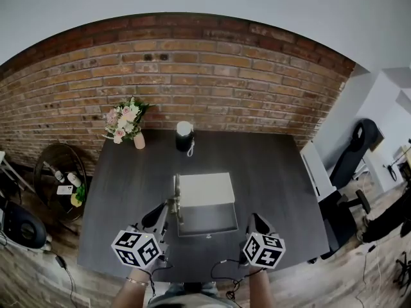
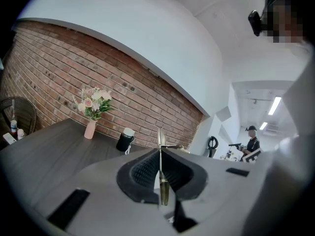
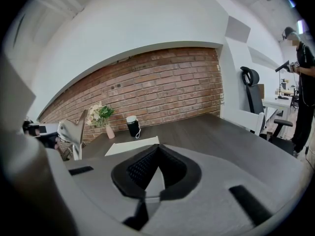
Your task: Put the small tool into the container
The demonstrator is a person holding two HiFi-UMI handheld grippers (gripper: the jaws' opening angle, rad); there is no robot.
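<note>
A small flat-bladed tool with a brass handle (image 2: 163,191) is clamped in my left gripper (image 2: 159,149), which is shut on it. I see the tool edge-on, its thin blade rising above the jaws. In the head view the tool (image 1: 175,194) stands at the left side of the container (image 1: 207,220), a grey open tray with a white lid (image 1: 205,189) behind it. My left gripper (image 1: 168,205) hangs just left of the tray. My right gripper (image 1: 255,218) is shut with nothing in it, at the tray's front right corner. The right gripper view shows the white lid (image 3: 133,145) beyond the closed jaws (image 3: 156,147).
A pink vase of flowers (image 1: 128,126) and a black canister with a white top (image 1: 184,136) stand at the back of the dark table (image 1: 276,178), against a brick wall. Office chairs (image 1: 350,165) and a person (image 3: 302,82) are off to the right.
</note>
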